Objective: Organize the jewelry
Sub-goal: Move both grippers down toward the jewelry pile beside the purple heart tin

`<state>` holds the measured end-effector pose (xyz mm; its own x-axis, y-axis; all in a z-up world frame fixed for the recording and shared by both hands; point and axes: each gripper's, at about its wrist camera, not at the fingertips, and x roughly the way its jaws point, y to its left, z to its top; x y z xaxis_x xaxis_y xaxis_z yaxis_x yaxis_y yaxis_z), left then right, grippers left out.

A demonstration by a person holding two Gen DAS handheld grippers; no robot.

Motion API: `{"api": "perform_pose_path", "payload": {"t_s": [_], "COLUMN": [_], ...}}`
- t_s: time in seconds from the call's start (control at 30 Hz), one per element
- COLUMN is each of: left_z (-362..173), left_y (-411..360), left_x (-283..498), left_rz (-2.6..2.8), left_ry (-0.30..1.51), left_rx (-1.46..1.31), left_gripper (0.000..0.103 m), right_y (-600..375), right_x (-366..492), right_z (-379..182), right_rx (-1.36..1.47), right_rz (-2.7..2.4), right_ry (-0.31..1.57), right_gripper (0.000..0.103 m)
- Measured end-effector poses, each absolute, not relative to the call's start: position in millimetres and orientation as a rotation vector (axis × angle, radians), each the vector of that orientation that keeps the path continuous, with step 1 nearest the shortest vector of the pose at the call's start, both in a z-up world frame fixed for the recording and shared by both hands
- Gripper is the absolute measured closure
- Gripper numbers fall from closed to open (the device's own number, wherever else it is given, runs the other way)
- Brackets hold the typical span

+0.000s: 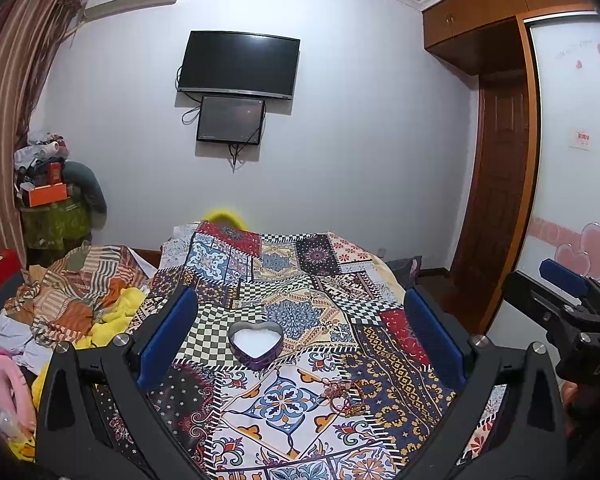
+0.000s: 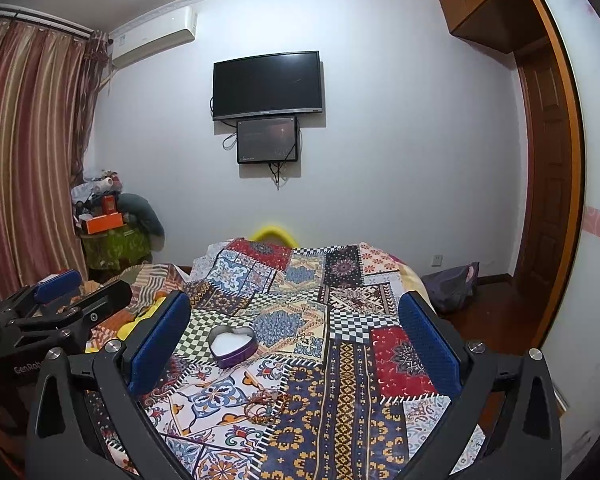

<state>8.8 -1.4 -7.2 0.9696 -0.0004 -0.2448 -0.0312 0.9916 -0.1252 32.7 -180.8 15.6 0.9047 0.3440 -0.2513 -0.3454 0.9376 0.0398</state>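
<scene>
A bedroom seen from two claws held low over a bed (image 1: 300, 292). The bed is covered with a busy patchwork bedspread (image 2: 340, 360) of checkerboard, floral and geometric squares in red, navy, cream and orange.

The left claw (image 1: 300, 336) is spread wide, its blue-padded fingers (image 1: 168, 336) apart with nothing between them but the bedspread. The right claw (image 2: 294, 344) is likewise released and empty, its blue pads (image 2: 428, 344) far apart. Each claw shows at the edge of the other's view, so they sit side by side.

A heart-shaped tin (image 1: 256, 344) with a purple wall and a white lining lies open on the bedspread, ahead of both claws and well apart from the fingers. Nearer the cameras, a small tangle of red and orange corded jewelry (image 1: 340, 396) rests on the fabric, just short of the tin and not touching it; its separate pieces are too small to tell apart.

On the pale far wall hang a dark television (image 2: 266, 84), a smaller screen (image 2: 267, 140) below it with loose cables, and an air conditioner (image 2: 152, 38) high at the left. Striped curtains (image 2: 24, 152) hang at the left, beside a pile of boxes and clothes (image 2: 108, 208). Crumpled striped and yellow bedding (image 1: 80, 300) lies on the bed's left side. A wooden wardrobe and door (image 1: 496, 200) stand at the right, next to a white panel with pink hearts (image 1: 580, 240).
</scene>
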Motion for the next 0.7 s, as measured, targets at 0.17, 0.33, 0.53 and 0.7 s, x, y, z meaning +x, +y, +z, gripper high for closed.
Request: {"api": "perform_pose_path", "payload": {"t_s": [0.17,0.33,0.53,0.7], "left_z": [-13.3,-26.6,-53.9,-87.5], "left_y": [1.7,5.6,11.7,18.1], "left_x": [16.5,34.1,59.1,84.2], "left_rz": [0.020,0.033,0.065,0.065], "left_ry": [0.261,0.309,0.390,0.516], "left_rx": [-0.132,-0.141,-0.153,-0.162], "left_gripper": [0.000,0.000,0.000,0.007], "right_y": [-178.7,-176.0,-175.6,-173.5], "right_x": [39.5,59.0,86.4,109.8], "right_z": [8.9,-9.5,-41.7,-77.1], "right_rx": [-0.008,-0.024,-0.050,-0.095], "right_rz": [0.355,0.340,0.317,0.317], "right_ry": [0.282,0.341,0.440,0.557], "right_gripper": [0.000,0.000,0.000,0.000]}}
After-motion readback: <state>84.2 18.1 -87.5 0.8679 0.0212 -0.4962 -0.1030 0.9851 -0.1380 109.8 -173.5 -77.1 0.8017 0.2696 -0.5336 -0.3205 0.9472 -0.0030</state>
